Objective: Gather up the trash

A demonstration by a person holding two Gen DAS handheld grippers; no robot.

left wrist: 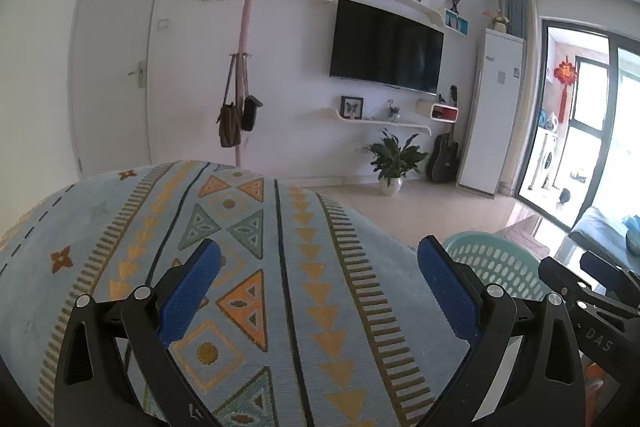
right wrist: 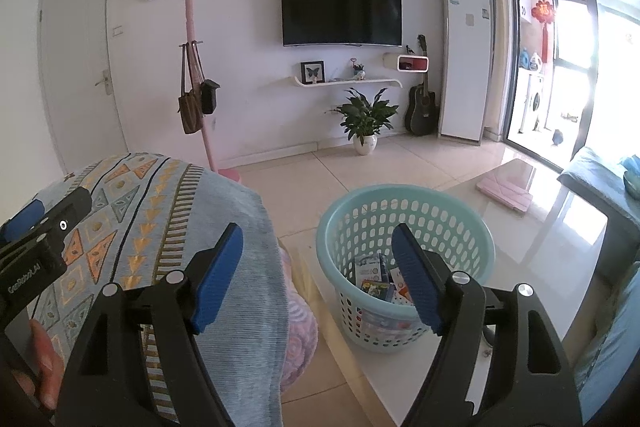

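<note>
A light teal perforated basket (right wrist: pixel 404 247) stands on a glossy white table (right wrist: pixel 532 255), and small printed boxes and wrappers (right wrist: pixel 380 277) lie inside it. My right gripper (right wrist: pixel 318 239) hovers open just in front of the basket, nothing between its blue pads. In the left wrist view my left gripper (left wrist: pixel 320 255) is open and empty over a patterned blue cover (left wrist: pixel 248 267). The basket rim (left wrist: pixel 492 259) shows just right of it. The right gripper's black body (left wrist: pixel 592 295) appears at the right edge, and the left gripper's body (right wrist: pixel 36 231) shows at the right wrist view's left edge.
The patterned cover (right wrist: pixel 168 227) drapes a rounded seat left of the table. A pink case (right wrist: pixel 506 191) lies on the table's far part. A blue sofa (right wrist: pixel 604 183) sits right. A potted plant (right wrist: pixel 366 117), coat stand (right wrist: pixel 196 75) and guitar (right wrist: pixel 420 107) line the far wall.
</note>
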